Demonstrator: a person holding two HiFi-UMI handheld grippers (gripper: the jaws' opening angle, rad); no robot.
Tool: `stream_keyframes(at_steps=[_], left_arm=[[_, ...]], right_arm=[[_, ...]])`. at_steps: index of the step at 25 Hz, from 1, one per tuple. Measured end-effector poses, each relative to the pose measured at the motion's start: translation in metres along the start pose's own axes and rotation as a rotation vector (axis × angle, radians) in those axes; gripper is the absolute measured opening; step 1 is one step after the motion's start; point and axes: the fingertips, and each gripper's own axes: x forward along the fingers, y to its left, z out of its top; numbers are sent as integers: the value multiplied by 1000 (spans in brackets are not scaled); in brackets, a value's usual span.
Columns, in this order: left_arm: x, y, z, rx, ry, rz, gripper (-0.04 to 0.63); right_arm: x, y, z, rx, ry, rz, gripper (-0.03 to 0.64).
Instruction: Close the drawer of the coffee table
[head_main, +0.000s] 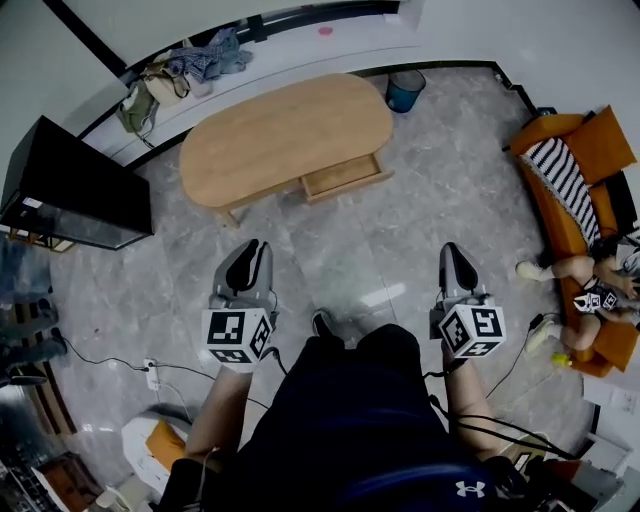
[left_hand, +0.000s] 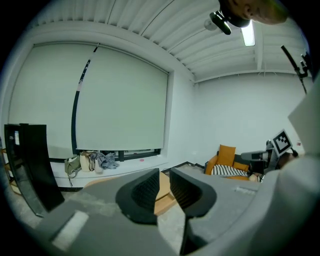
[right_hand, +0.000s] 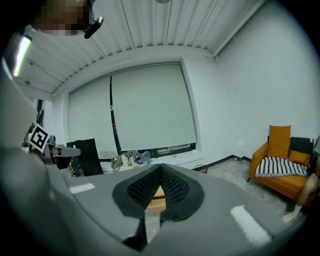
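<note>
1. Here's the oval wooden desk (head_main: 285, 135), standing on the grey stone floor (head_main: 400, 250) out ahead of the person.
2. The drawer (head_main: 343, 175) sticks out of the desk's near long edge, toward its right end, and its inside looks bare.
3. Left tool (head_main: 250, 250) hangs over the floor, well short of the desk and pointing toward its left half.
4. In the left gripper view that left tool (left_hand: 165, 175) has its jaws a narrow gap apart. There's nothing between them, just a strip of the desk's wood showing through.
5. Right tool (head_main: 455, 252) is level with the left one, also over the floor, out to the right of the drawer and well apart from it.
6. In the right gripper view the right tool (right_hand: 160, 170) has its pads pressed together, pinching nothing.
7. Around the room: a black screen (head_main: 75, 185) to the left, a blue bin (head_main: 405, 90) beyond the desk's right end, an orange armchair (head_main: 575, 200) at the right.
</note>
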Motion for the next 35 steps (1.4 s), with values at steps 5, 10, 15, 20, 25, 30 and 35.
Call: stream_keyframes(at_steps=[5,10,15,20,25,30,35], left_arm=[[27,18,-6,-24,21,-35,71],[66,11,-8,-32,48,-72,71],[103,19,-3,-16,68,-40,71],[148,21,3,10,107,15,71],[197,21,-6,-32,164,74,71],[222,27,-27,-67,226,137,71],[243,54,-55,-79,295,171,72]], right_arm=[[10,7,-8,-9,43,-33,2],[32,-12,-12,1,75,-46,2],[83,-32,-9,28,82,-13,2],[142,-62,12,24,81,52,2],[198,-96,20,19,123,114,2],[248,-117,12,12,192,159,2],[290,-126,-1,-14,235,161,2]])
